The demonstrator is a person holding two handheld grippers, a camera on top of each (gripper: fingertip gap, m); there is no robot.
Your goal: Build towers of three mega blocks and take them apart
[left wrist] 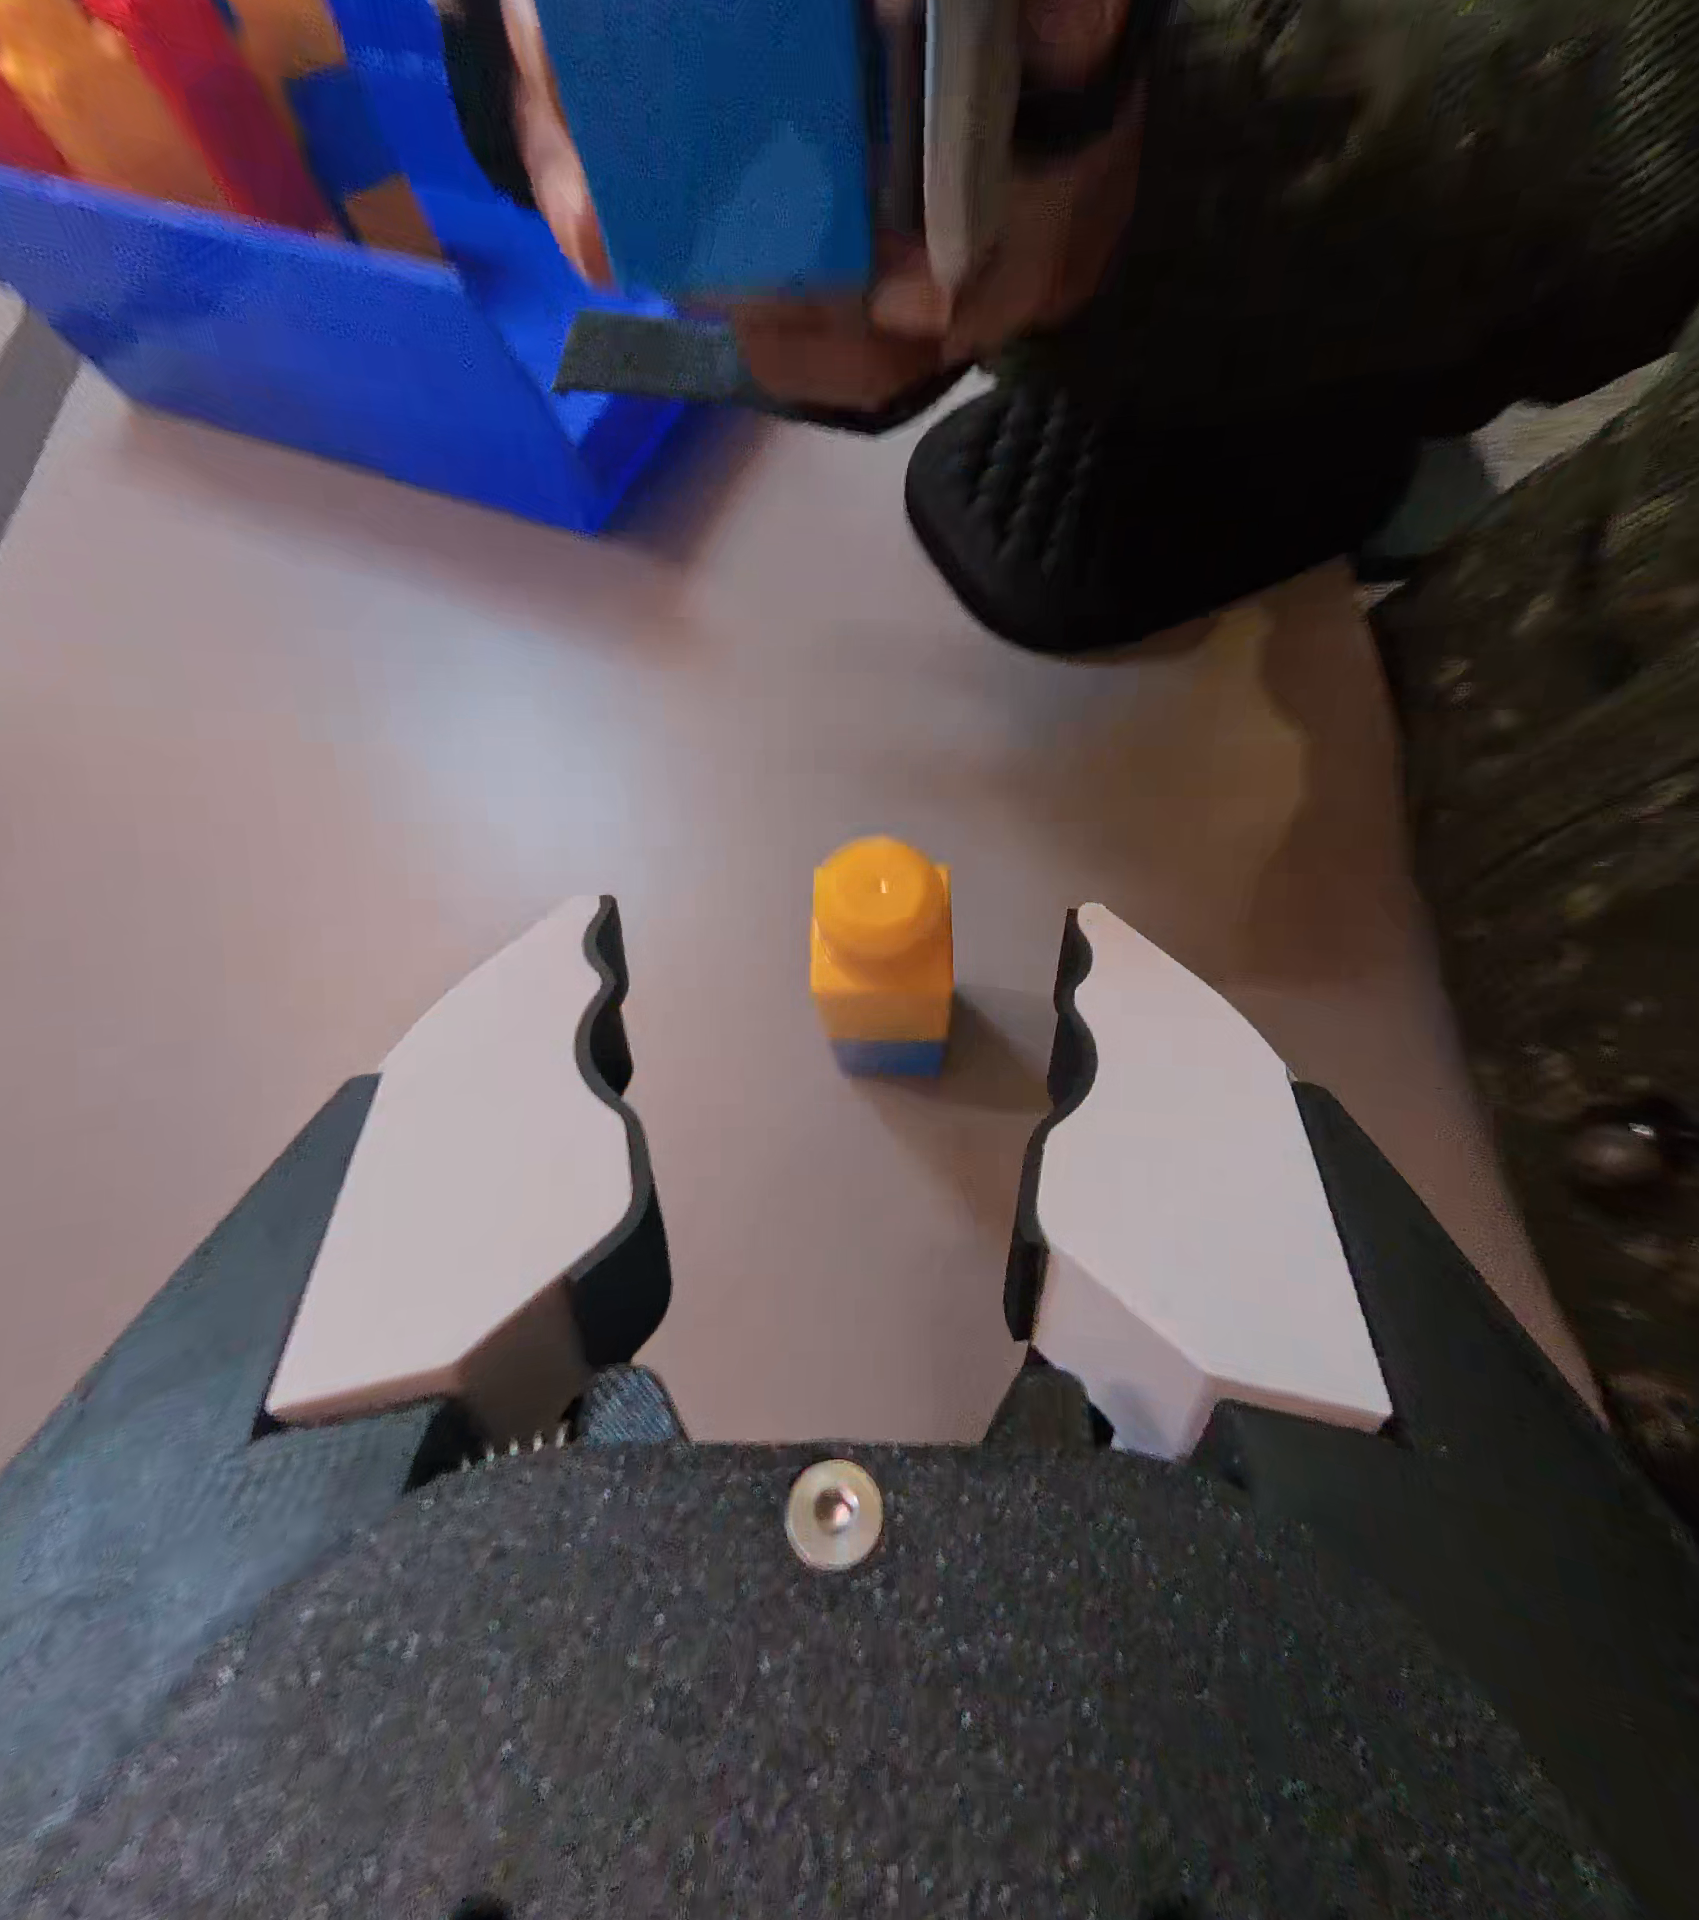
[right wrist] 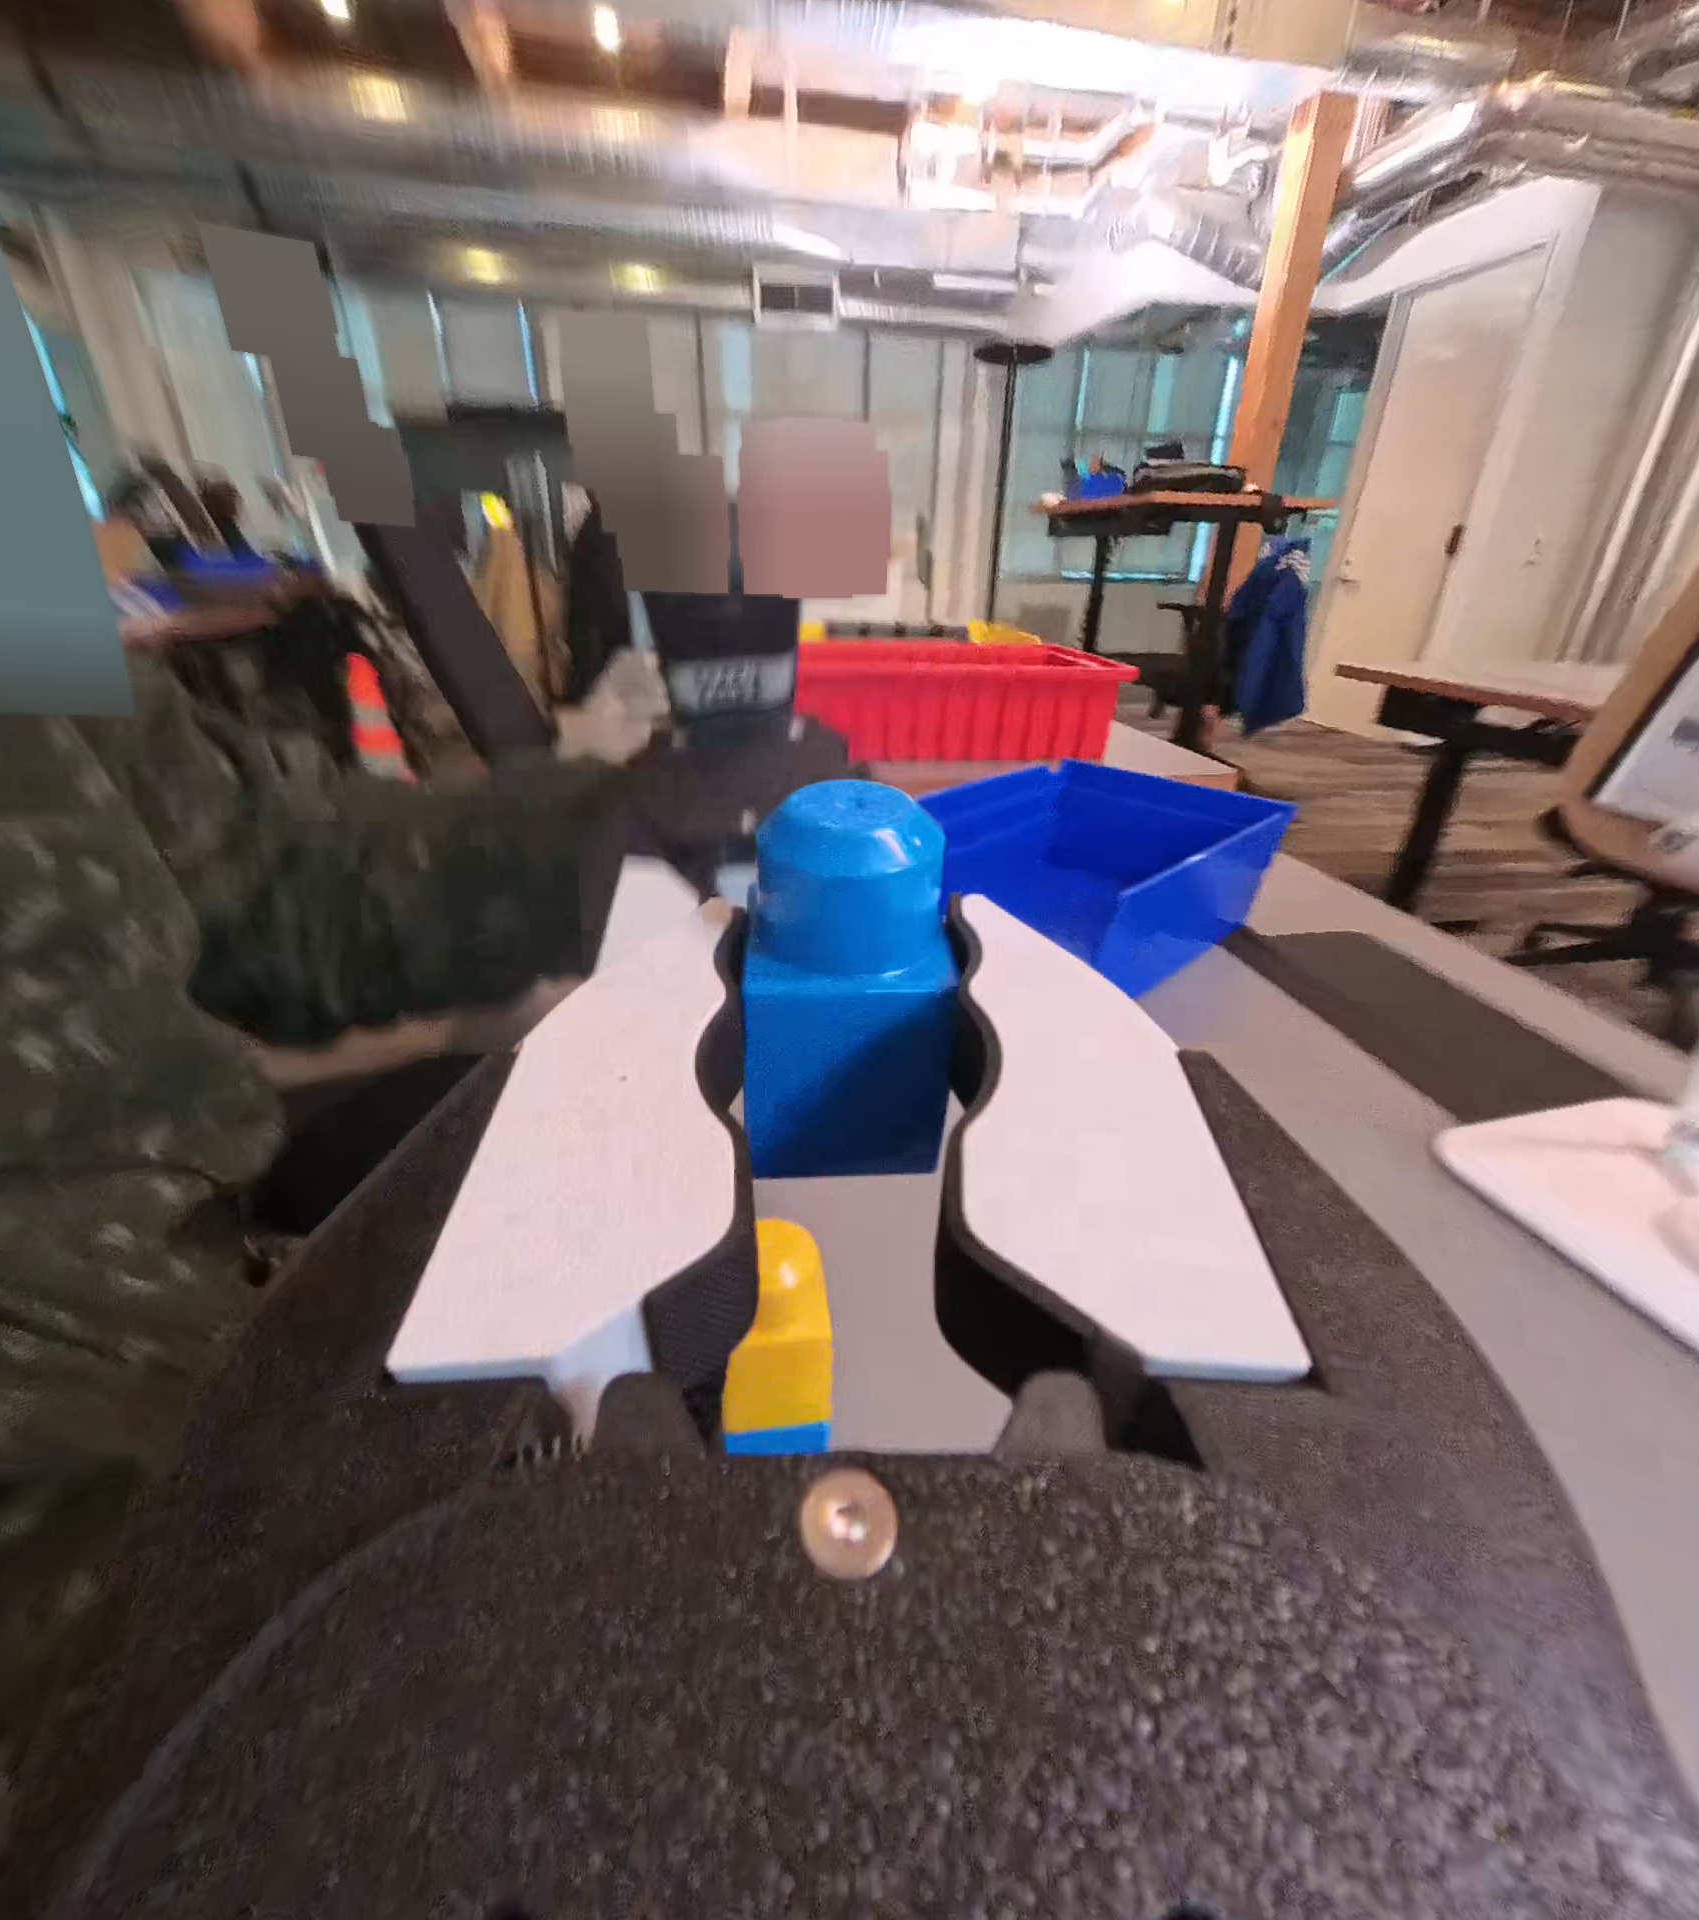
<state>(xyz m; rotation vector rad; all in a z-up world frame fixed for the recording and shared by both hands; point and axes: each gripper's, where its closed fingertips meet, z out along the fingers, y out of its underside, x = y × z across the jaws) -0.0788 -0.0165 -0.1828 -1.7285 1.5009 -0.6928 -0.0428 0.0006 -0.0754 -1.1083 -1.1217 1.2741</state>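
Surroundings first. We see a grey table with a blue bin at its far left in the left wrist view; red and orange blocks stand inside it, blurred. A person's dark patterned sleeve runs down the right edge of that view, and a black padded armrest overhangs the table edge beside it. In the right wrist view the blue bin shows ahead and to the right, a red bin sits farther off, and a white stand base rests on the table at right.

The left gripper has its fingers spread apart, gripping nothing. Between its tips and a little beyond stands an orange block stacked on a blue base block, upright on the table, touching neither finger.

The right gripper is clamped on a blue block, stud upward, held clear above the table. Below it, the orange block shows in the gap between the fingers.

Hard to read: the right gripper in the left wrist view is a smear near the bin. The base block is mostly cut off in the right wrist view.
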